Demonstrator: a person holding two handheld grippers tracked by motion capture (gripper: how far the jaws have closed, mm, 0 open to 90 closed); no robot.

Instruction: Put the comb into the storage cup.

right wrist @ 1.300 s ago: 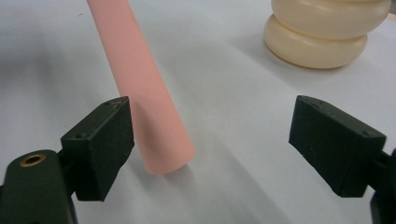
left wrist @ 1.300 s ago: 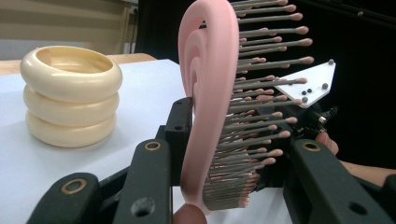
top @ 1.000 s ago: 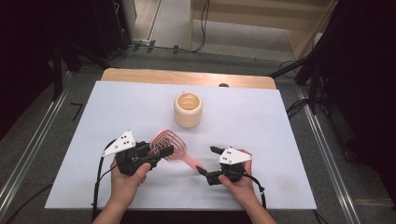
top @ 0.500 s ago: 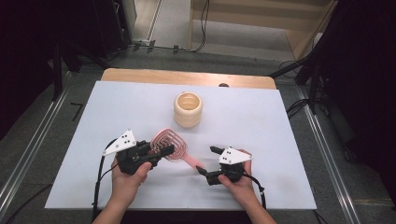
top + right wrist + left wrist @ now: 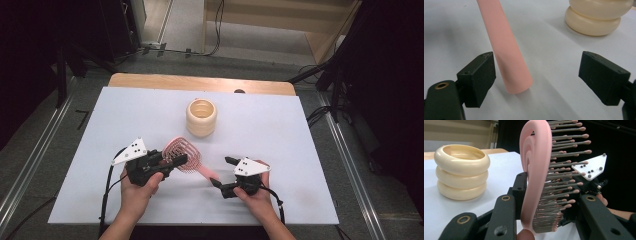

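Nothing has moved: left hand-held gripper (image 5: 172, 161) clamps the light, stiff hairbrush (image 5: 184, 152) head; right hand-held gripper (image 5: 223, 172) gapes around its smooth handle (image 5: 507, 52), the better hold.

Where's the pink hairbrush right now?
In the high view the pink hairbrush lies near the table's front, below the cream container, its head clamped in the left gripper.
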